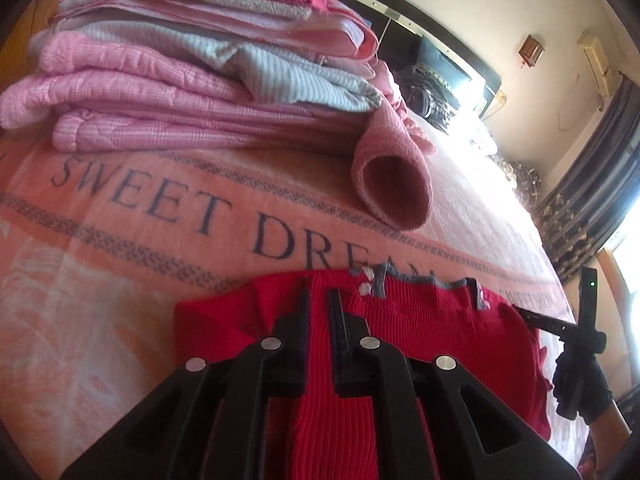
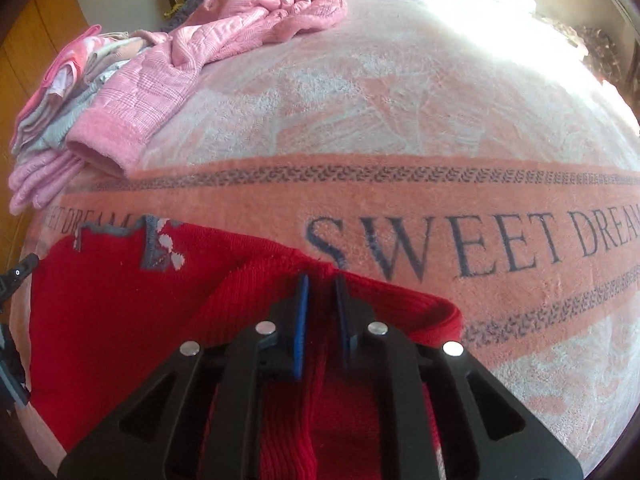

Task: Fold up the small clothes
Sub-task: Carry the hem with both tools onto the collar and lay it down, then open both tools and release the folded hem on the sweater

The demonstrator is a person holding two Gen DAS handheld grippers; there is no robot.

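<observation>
Pink bedding (image 2: 400,120) is carrying a folded stack (image 1: 180,80). Both the left gripper (image 1: 319,304) and right gripper (image 2: 320,292), jaws narrowly parted, are pinching ridges of the red sweater (image 1: 420,340), apparently mid-fold; a pink garment (image 2: 240,28) is lying unfolded.

Both grippers sit low near the bed's near edge. The left gripper (image 1: 318,304) has its 2 black fingers (image 1: 298,312) slightly parted, a narrow gap between them. The right gripper (image 2: 322,292) shows 2 blue-padded fingers (image 2: 303,308) equally close together. A dark-gloved hand (image 1: 580,380) grips the right one's handle.
</observation>
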